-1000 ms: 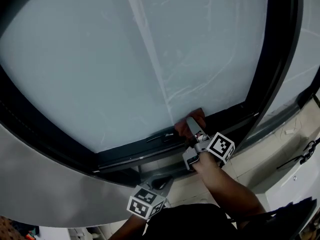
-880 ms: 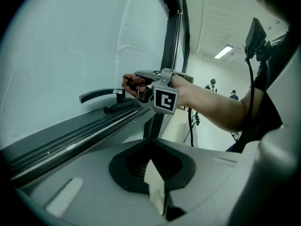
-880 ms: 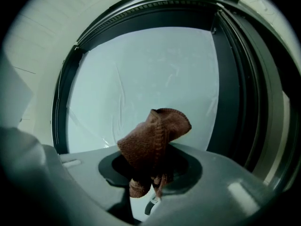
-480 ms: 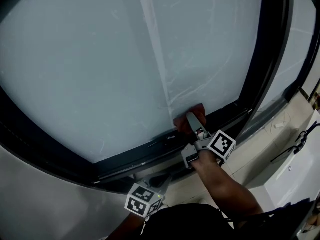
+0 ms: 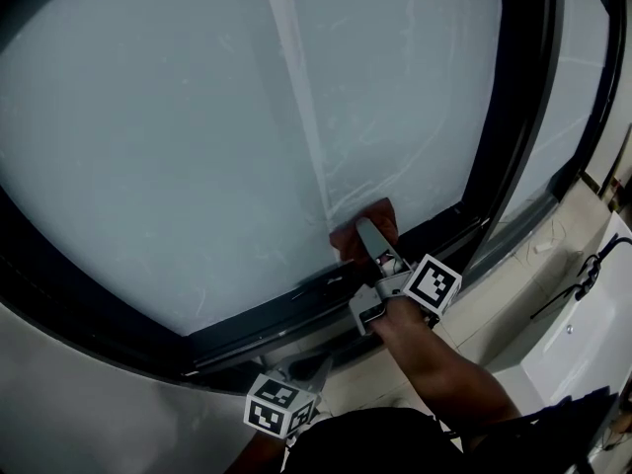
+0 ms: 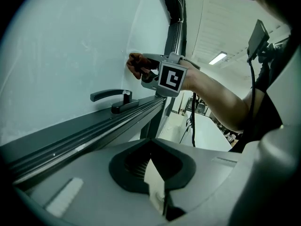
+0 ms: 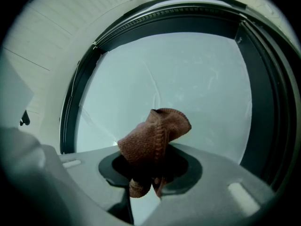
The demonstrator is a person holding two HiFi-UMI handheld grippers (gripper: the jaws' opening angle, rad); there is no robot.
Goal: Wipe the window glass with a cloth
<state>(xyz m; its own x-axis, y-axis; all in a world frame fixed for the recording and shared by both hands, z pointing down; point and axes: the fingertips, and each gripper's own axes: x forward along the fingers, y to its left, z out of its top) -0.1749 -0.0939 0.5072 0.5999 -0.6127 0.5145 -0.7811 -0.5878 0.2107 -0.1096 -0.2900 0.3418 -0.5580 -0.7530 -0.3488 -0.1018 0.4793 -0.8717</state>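
A frosted window glass (image 5: 217,136) fills most of the head view, set in a dark frame (image 5: 494,146). My right gripper (image 5: 363,229) is shut on a brown cloth (image 5: 355,233) and holds it against the lower part of the pane. The brown cloth (image 7: 153,142) bunches out of the jaws in the right gripper view, with the glass (image 7: 188,88) just beyond it. The left gripper view shows the cloth (image 6: 136,65) touching the pane above the window handle (image 6: 115,98). My left gripper (image 5: 321,371) hangs low below the sill, shut with nothing in it.
A dark window handle sits on the lower frame rail (image 5: 296,299). A vertical seam (image 5: 296,87) runs down the glass. Pale tiled floor (image 5: 553,265) and a white ledge with a black cable (image 5: 583,275) lie to the right.
The right gripper and its cloth have shifted slightly left and up along the bottom of the pane. The left gripper has dropped a little lower in the view.
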